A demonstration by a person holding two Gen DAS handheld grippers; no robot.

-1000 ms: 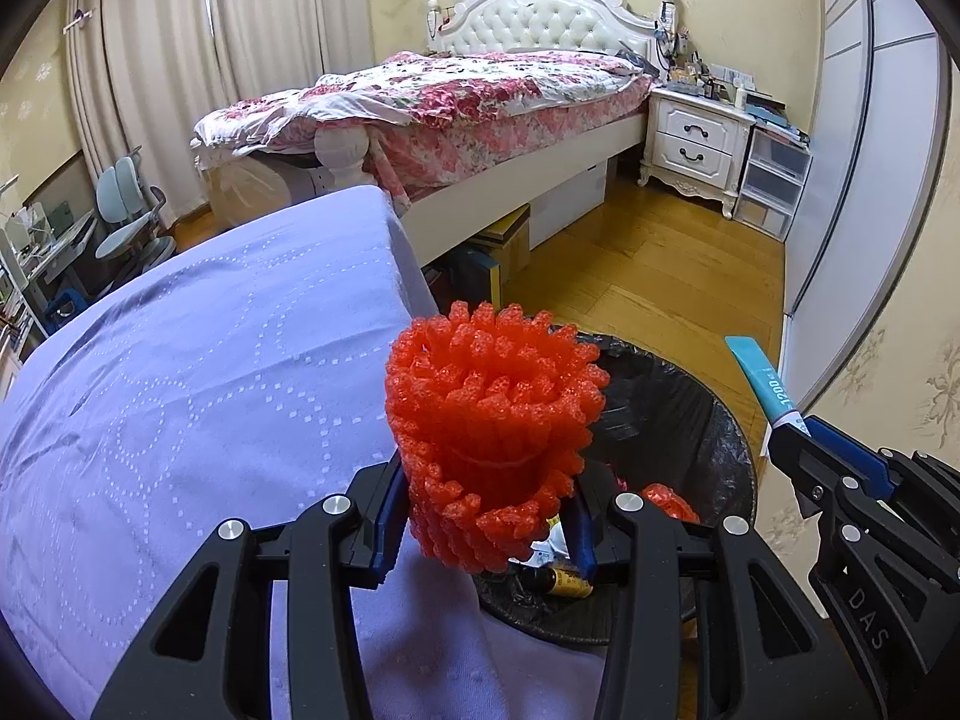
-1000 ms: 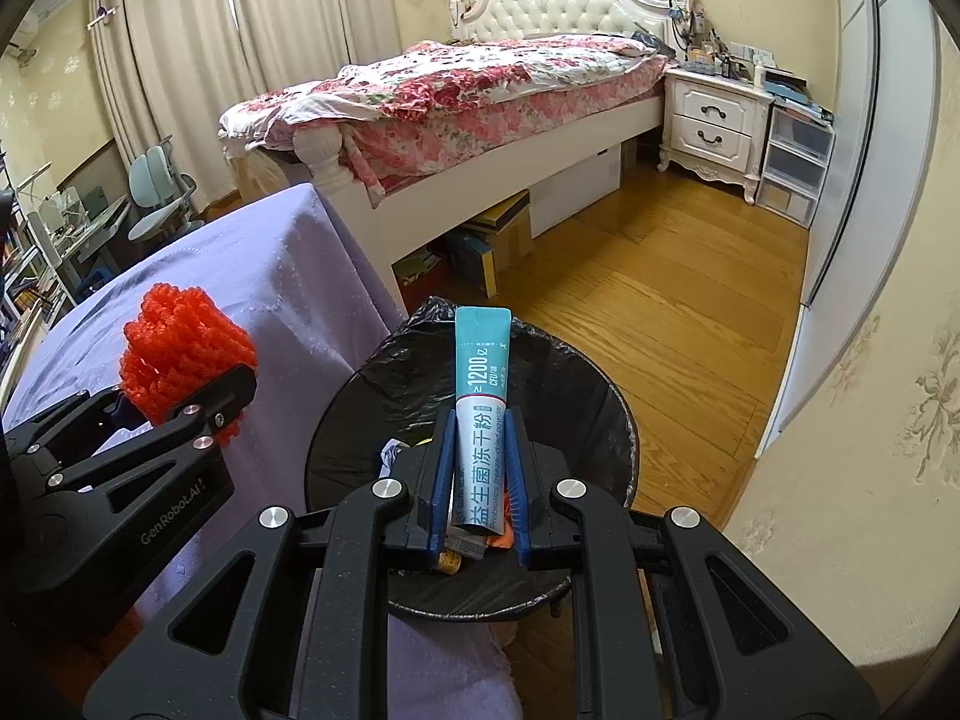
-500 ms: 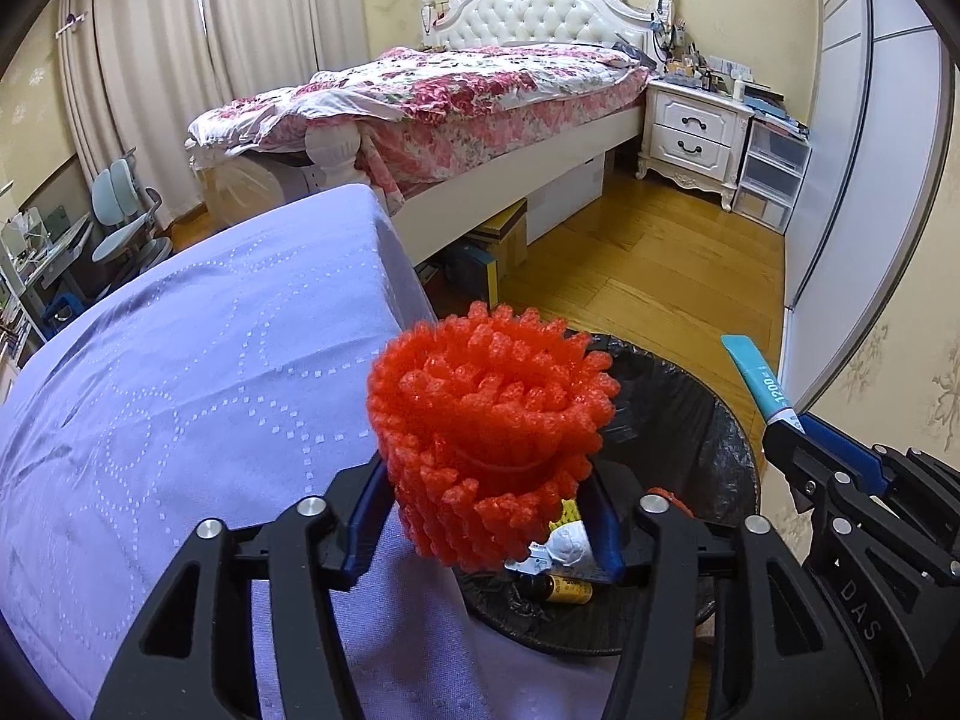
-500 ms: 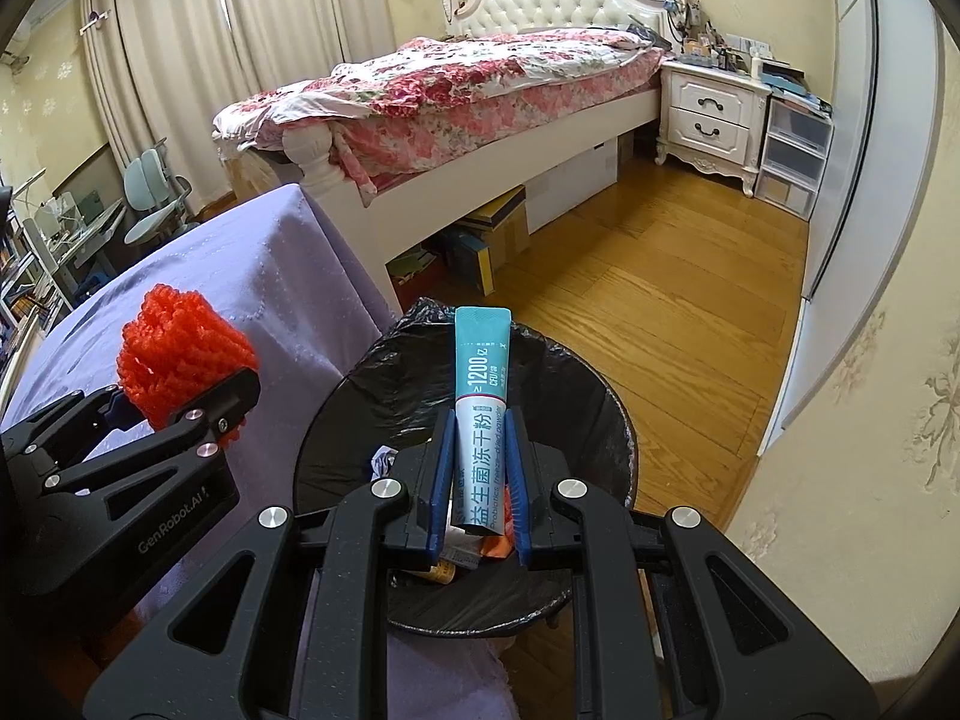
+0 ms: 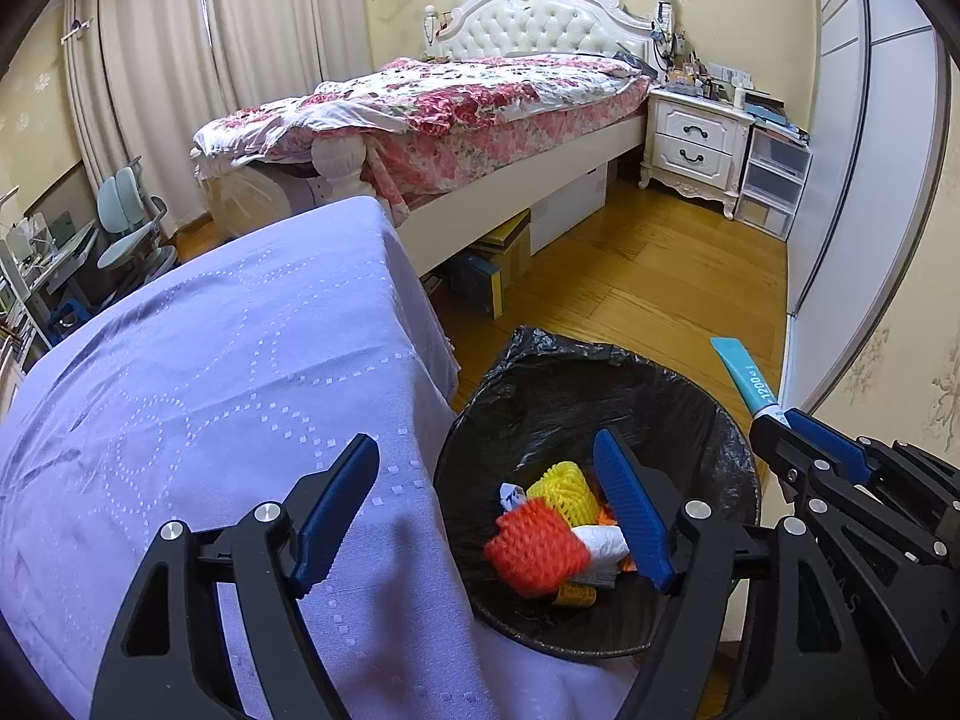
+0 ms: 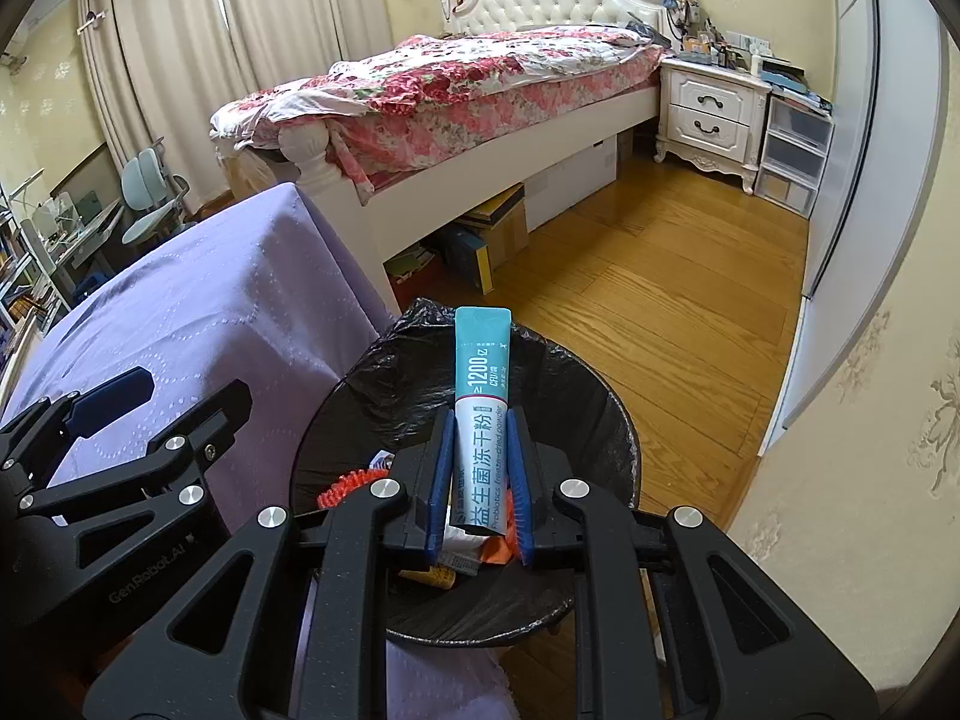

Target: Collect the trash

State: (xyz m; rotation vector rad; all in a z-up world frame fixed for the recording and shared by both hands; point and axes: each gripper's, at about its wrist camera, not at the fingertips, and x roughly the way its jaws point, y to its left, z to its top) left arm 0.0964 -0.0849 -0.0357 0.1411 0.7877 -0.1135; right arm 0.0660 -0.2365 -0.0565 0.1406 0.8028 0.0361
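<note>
A home bedroom: tufted-headboard bed [image 5: 510, 90], white nightstand [image 5: 696, 144], long curtains [image 5: 180, 60], wooden floor [image 5: 660, 282].

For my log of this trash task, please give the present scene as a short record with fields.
left gripper: open, holds nothing, over the table edge and bin
right gripper: shut on the teal sachet, above the bin
trash bin: black liner, beside the purple table
in the bin: red foam net, yellow foam net, white wrapper, other small scraps
left to do: drop the sachet
</note>
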